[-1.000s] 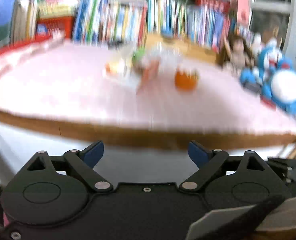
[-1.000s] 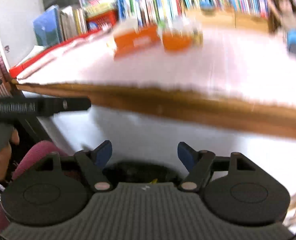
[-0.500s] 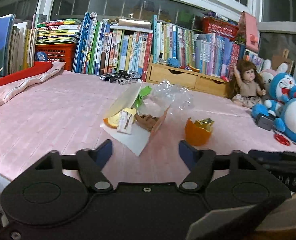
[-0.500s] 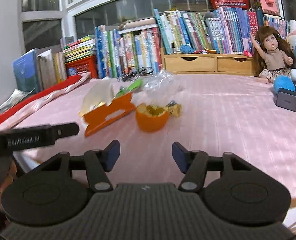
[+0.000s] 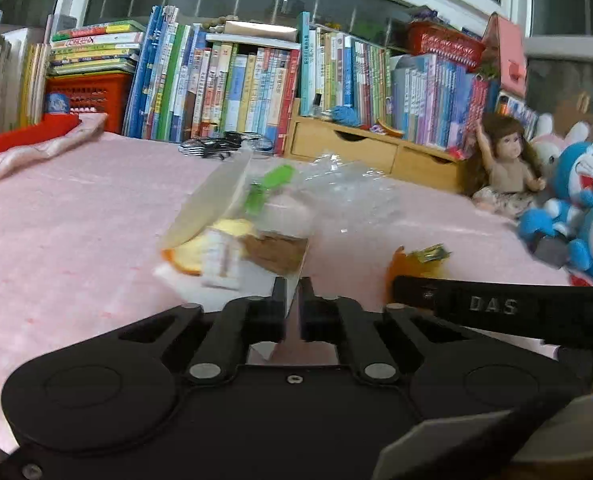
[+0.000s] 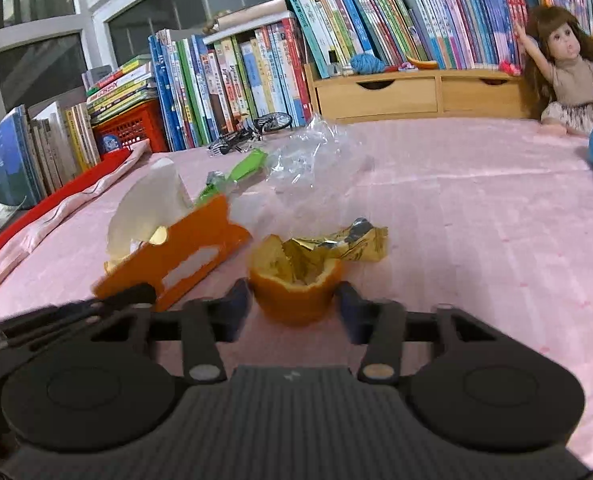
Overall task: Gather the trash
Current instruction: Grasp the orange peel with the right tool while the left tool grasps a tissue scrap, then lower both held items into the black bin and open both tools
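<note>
Clamping the near edge of the orange box (image 5: 292, 280), left gripper (image 5: 292, 300) with jaws pressed together on the thin cardboard. Closing around the orange peel (image 6: 296, 292), right gripper (image 6: 294, 304), pads just beside the peel's sides, contact not clear. Sitting on the pink tablecloth (image 6: 476, 208), peel cup just right of the box (image 6: 184, 260), gold wrapper (image 6: 348, 242) poking from its top. Resting behind the box, clear plastic bag (image 6: 316, 156) and green wrapper (image 6: 236, 172); white tissue (image 6: 148, 208) sticking out of it.
</note>
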A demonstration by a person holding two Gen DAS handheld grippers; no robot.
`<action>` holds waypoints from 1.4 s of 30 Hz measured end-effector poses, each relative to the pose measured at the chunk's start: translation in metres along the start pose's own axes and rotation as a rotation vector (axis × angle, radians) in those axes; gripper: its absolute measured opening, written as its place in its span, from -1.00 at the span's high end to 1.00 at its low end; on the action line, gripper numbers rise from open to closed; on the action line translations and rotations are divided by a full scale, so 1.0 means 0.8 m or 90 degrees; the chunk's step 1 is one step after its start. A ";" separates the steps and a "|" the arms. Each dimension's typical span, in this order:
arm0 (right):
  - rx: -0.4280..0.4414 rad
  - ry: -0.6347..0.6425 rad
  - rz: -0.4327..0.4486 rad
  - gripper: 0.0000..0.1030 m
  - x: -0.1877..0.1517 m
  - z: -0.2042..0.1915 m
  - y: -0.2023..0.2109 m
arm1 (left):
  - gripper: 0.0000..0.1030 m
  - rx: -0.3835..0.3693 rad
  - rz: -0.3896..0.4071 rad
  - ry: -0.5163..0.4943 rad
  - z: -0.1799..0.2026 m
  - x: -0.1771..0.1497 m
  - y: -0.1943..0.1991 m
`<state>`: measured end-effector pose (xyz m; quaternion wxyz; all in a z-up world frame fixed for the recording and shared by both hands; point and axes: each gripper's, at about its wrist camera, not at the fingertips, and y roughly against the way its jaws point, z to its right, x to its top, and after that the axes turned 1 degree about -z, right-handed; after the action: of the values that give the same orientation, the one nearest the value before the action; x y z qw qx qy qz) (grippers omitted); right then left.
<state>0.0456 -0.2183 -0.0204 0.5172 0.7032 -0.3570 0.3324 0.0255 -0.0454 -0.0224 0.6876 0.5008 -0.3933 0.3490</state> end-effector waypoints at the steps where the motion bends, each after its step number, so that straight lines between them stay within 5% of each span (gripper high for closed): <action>1: 0.004 0.001 0.004 0.19 -0.001 0.000 0.004 | 0.99 0.000 0.010 -0.013 0.005 -0.001 0.003; 12: 0.002 -0.009 0.025 0.20 -0.006 0.023 0.041 | 0.97 -0.097 0.090 -0.100 0.031 0.019 0.041; 17: -0.002 0.014 0.010 0.14 -0.018 0.032 0.056 | 0.64 -0.103 0.072 -0.181 0.041 0.001 0.058; 19: -0.009 0.021 0.008 0.10 -0.025 0.036 0.062 | 0.04 -0.096 0.080 -0.192 0.041 -0.008 0.068; 20: -0.013 0.025 0.011 0.08 -0.028 0.038 0.065 | -0.01 -0.089 0.094 -0.187 0.040 -0.011 0.073; 23: -0.039 0.040 0.022 0.07 -0.030 0.037 0.072 | 0.06 -0.073 0.090 -0.163 0.031 -0.012 0.074; 25: -0.052 0.044 0.026 0.08 -0.031 0.037 0.074 | 0.69 -0.054 0.062 -0.150 0.025 -0.007 0.063; 26: -0.058 0.046 0.028 0.08 -0.031 0.037 0.075 | 0.77 -0.041 0.042 -0.147 0.023 -0.004 0.055; 32: -0.064 0.046 0.028 0.06 -0.037 0.039 0.075 | 0.64 0.028 0.011 -0.126 0.018 -0.001 0.026; 37: -0.066 0.047 0.029 0.04 -0.037 0.038 0.073 | 0.21 0.021 -0.001 -0.133 0.028 -0.002 0.010; 40: -0.069 0.049 0.032 0.04 -0.038 0.036 0.073 | 0.24 0.031 -0.013 -0.130 0.033 -0.004 -0.001; 42: -0.070 0.050 0.035 0.07 -0.039 0.036 0.074 | 0.49 0.036 -0.022 -0.120 0.033 -0.004 -0.006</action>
<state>-0.0181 -0.2536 -0.0246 0.5595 0.6502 -0.3734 0.3532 0.0235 -0.0721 -0.0222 0.6393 0.5571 -0.4373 0.2995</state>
